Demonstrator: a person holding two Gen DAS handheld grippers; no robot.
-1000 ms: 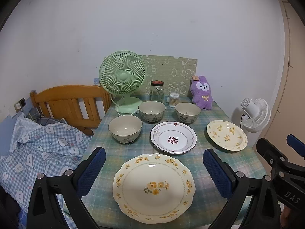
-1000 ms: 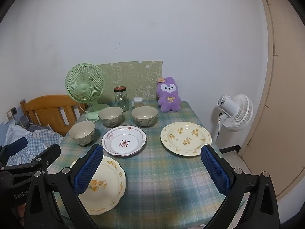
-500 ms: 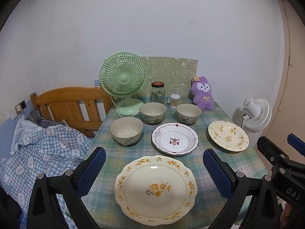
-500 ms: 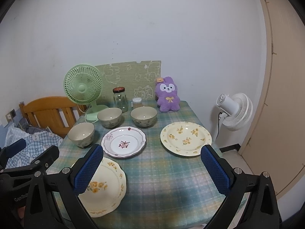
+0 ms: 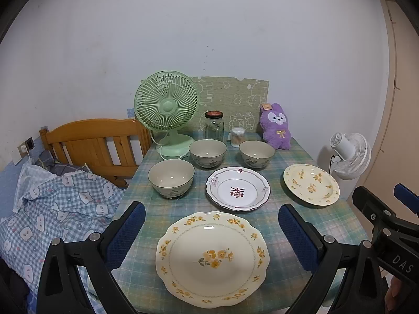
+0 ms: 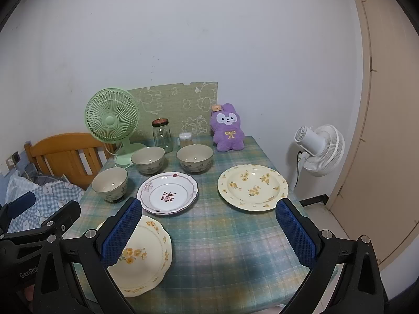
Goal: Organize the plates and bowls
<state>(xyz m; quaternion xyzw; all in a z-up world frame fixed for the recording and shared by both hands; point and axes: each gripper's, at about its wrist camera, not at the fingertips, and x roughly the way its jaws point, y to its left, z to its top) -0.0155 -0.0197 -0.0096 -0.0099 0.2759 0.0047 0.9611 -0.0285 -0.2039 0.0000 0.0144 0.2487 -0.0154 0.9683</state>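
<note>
Between left gripper [image 5: 210, 231] fingers, spread wide, holding nothing: big yellow-flower plate [image 5: 212, 258] on tabletop [image 6: 222, 235]. Beyond fingertips: red-pattern plate [image 5: 237, 189], three bowls [image 5: 171, 178]. Right gripper [image 6: 208, 231] fingers also wide, empty; second yellow plate [image 6: 252, 187] just beyond right finger.

Ahead of our right gripper [image 6: 208, 231] we have a bare stretch of checked tablecloth [image 6: 222, 238] between the near scalloped yellow-flower plate [image 6: 146, 251] and the far yellow-flower plate [image 6: 252, 187]. Our left gripper [image 5: 210, 234] has that near plate directly below its spread jaws. The back of the table is crowded: three bowls [image 5: 207, 153], the red-patterned plate [image 5: 237, 188], green fan [image 5: 167, 115], glass jar [image 5: 214, 127] and purple plush rabbit [image 5: 277, 128] stand close together.
</note>
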